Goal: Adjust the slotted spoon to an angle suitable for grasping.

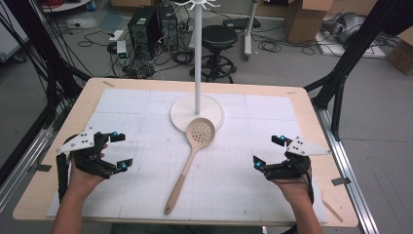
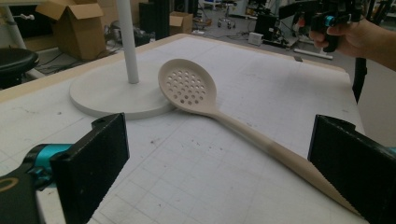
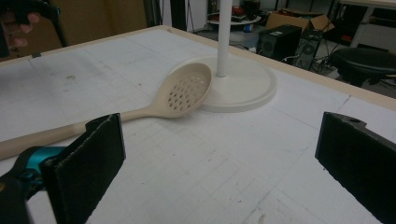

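High view, spoon [image 1: 192,158]: handle toward the person, bowl resting on the stand base [image 1: 181,113].
Left gripper [image 1: 118,151]: jaws apart, empty, slightly nearer the handle.
Right gripper [image 1: 269,151]: jaws apart, empty.

Cut off by the top edge in the high view: upper end of the rack pole [image 1: 197,53]. Hidden behind a black jaw in the left gripper view: slotted spoon [image 2: 196,93] handle tip. Possibly blurred: far floor clutter.
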### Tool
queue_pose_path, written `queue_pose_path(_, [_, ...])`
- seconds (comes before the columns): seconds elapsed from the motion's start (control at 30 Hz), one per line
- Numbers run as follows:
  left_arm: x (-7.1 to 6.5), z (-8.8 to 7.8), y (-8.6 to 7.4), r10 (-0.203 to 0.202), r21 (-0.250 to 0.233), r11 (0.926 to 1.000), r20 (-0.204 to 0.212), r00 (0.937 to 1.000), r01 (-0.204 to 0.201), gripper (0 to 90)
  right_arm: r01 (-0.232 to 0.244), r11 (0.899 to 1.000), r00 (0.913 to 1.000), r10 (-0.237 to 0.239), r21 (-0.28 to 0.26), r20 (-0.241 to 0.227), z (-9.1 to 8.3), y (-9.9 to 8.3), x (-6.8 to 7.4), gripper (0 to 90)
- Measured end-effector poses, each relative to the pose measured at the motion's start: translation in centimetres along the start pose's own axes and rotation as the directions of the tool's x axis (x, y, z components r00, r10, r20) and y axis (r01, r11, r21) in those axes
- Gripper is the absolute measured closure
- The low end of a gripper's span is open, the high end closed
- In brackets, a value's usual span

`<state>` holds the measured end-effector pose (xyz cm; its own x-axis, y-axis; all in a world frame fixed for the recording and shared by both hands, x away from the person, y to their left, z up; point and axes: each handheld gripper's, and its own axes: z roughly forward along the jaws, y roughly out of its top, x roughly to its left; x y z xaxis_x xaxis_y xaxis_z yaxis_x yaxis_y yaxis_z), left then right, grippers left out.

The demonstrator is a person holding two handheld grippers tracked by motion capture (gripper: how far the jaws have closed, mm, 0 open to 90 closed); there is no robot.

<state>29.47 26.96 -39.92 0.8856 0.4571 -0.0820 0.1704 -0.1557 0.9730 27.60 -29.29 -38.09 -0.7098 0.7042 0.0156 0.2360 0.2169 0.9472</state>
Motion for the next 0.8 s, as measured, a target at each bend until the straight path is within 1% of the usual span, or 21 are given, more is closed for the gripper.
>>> queue_pose_path(0.13, [0.0,0.4,-0.1,-0.006,0.006,1.0,0.004,1.0,0.006,5.8,-0.004,1.0,1.0,0.004,0.006,0.001,-0.1,-0.1,-0.2,0.3])
queue_pose_path(0.2, [-0.1,0.7,0.0,0.001,0.017,0.9998,0.012,0.9999,-0.001,5.9,-0.009,1.0,0.9999,0.009,0.004,0.009,-0.1,-0.1,-0.3,0.3])
queue_pose_path(0.27, [-0.2,0.9,0.1,0.007,0.024,0.9997,0.015,0.9999,-0.007,5.9,-0.003,1.0,0.9999,0.003,0.006,0.014,-0.2,-0.2,-0.3,0.3])
queue_pose_path(0.4, [-0.7,1.4,0.3,0.008,0.022,0.9997,0.037,0.9993,-0.009,5.8,-0.003,1.0,0.9998,0.003,0.012,0.022,-0.2,-0.2,-0.2,0.3])
queue_pose_path(0.43, [-0.9,1.6,0.3,0.009,0.028,0.9996,0.042,0.9991,-0.01,5.9,0.009,1.0,0.9996,-0.009,0.011,0.026,-0.3,-0.1,-0.2,0.3])
queue_pose_path(0.5, [-1.0,2.0,0.3,0.01,0.039,0.9992,0.043,0.999,-0.012,5.9,0.008,1.0,0.9997,-0.008,0.012,0.025,-0.3,-0.1,-0.2,0.3])
queue_pose_path(0.53, [-1.0,2.3,0.2,0.006,0.039,0.9992,0.042,0.9991,-0.008,5.9,0.01,1.0,0.9995,-0.011,0.016,0.029,-0.2,-0.1,-0.1,0.4])
queue_pose_path(0.6, [-1.2,3.3,-0.1,0.001,0.076,0.9971,0.031,0.9995,-0.003,5.8,0.019,0.999,0.9992,-0.02,0.027,0.036,-0.2,-0.1,-0.1,0.3])
queue_pose_path(0.63, [-1.3,3.9,-0.2,0.0,0.098,0.9952,0.036,0.9993,-0.004,5.9,0.019,0.999,0.9992,-0.02,0.035,0.036,-0.2,-0.1,0.0,0.4])
queue_pose_path(0.7, [-1.7,5.0,-0.2,0.003,0.124,0.9922,0.053,0.9986,-0.01,5.9,0.025,0.999,0.9991,-0.027,0.039,0.034,-0.2,-0.2,-0.1,0.3])
queue_pose_path(0.73, [-1.9,5.4,-0.1,0.002,0.131,0.9913,0.054,0.9985,-0.009,5.9,0.025,0.999,0.9991,-0.026,0.037,0.034,-0.2,-0.2,-0.1,0.3])
queue_pose_path(0.8, [-2.3,6.5,0.4,0.012,0.146,0.9891,0.06,0.9981,-0.021,5.9,0.023,0.999,0.9992,-0.024,0.034,0.033,-0.2,-0.2,-0.2,0.3])
